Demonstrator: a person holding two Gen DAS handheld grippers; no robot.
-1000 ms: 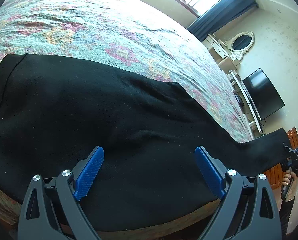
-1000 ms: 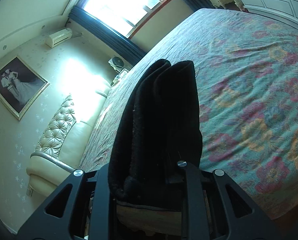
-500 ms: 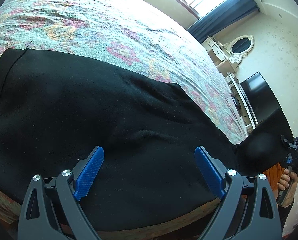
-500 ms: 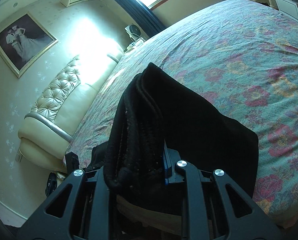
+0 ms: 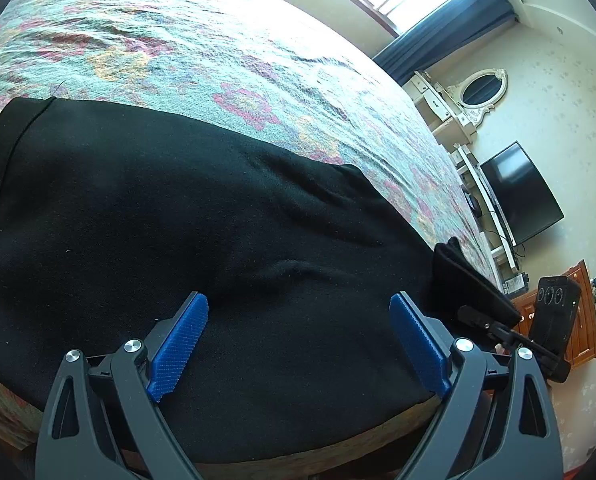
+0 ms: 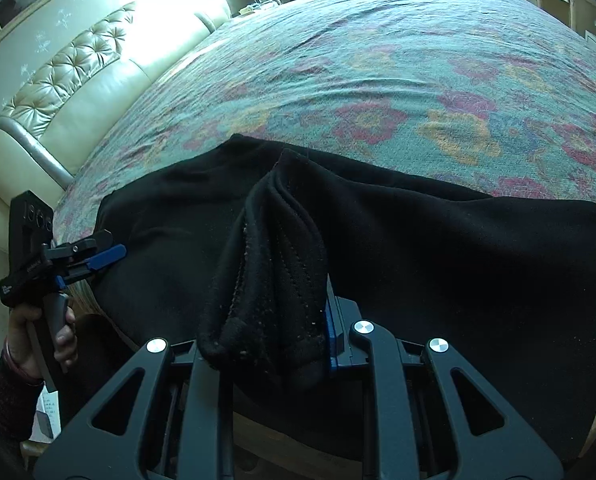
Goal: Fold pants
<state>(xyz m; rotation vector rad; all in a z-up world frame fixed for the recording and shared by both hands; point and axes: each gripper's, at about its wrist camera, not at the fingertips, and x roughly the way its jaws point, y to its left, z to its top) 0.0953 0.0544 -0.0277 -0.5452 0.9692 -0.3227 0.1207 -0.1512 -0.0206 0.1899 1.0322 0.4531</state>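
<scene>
A bunched hem of the black knit pants [image 6: 274,264] is clamped between the right gripper's [image 6: 270,344] jaws; beyond the left gripper's [image 5: 298,344] wide-open, empty jaws, the rest is spread flat.

- The black pants [image 5: 202,216] lie spread flat on the flowered bedspread [image 5: 226,52], along its near edge.
- The cloth is dark and matte, with some soft creases near the middle.
- One long side hangs a little over the edge of the bedspread.
- One end, with stitched hems, is bunched into thick folds [image 6: 274,264] and lifted above the part that lies on the bedspread.
- This lifted end seems to be the leg cuffs, but the dark cloth makes it hard to tell.
</scene>
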